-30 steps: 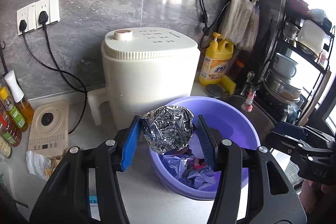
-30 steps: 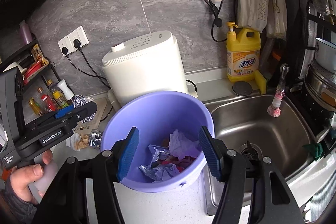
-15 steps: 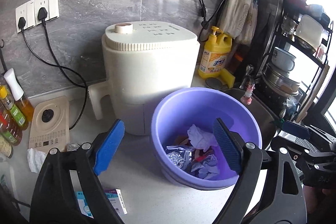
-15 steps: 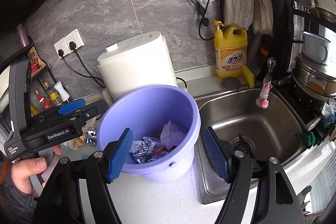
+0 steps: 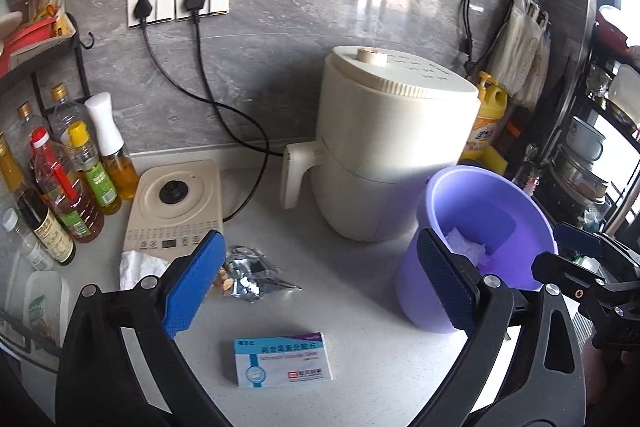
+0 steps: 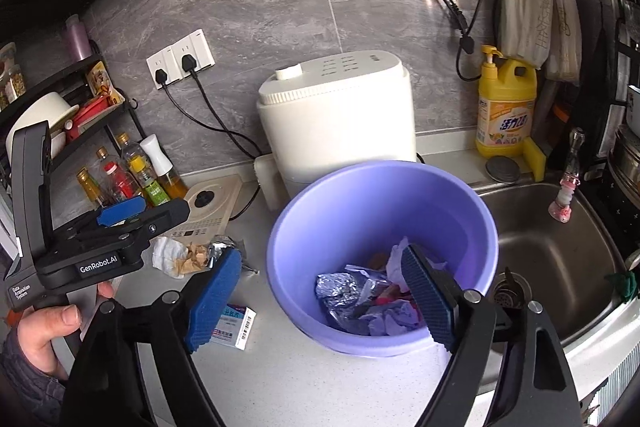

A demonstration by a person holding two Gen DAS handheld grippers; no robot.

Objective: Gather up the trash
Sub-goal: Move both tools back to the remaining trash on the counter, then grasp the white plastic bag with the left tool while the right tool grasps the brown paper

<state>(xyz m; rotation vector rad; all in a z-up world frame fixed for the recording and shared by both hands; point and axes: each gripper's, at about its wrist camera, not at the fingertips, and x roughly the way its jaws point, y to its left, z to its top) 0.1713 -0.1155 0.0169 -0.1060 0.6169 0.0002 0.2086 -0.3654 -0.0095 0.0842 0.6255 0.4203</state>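
Note:
A purple bucket (image 5: 480,219) (image 6: 360,195) stands on the white counter and holds crumpled paper and a foil ball (image 6: 340,287). My left gripper (image 5: 320,283) hangs left of the bucket, its jaws opening wide with nothing between them. Below it lies a blue-and-white medicine box (image 5: 284,359) (image 6: 234,325). A silver foil wrapper (image 5: 252,273) and a crumpled white tissue (image 5: 136,265) (image 6: 170,253) lie just beyond its left pad. My right gripper (image 6: 322,297) hovers at the bucket's near left rim, its jaws opening and gripping nothing.
A cream air fryer (image 5: 392,155) stands behind the bucket, with a flat cream cooker (image 5: 176,203) and oil bottles (image 5: 60,187) to the left. Power cords trail across the counter. A steel sink (image 6: 552,267) and a yellow detergent bottle (image 6: 506,115) are on the right.
My left gripper opened and let the foil ball fall into the bucket, then swung left over the counter trash. My right gripper opened wider and shifted left over the bucket's rim.

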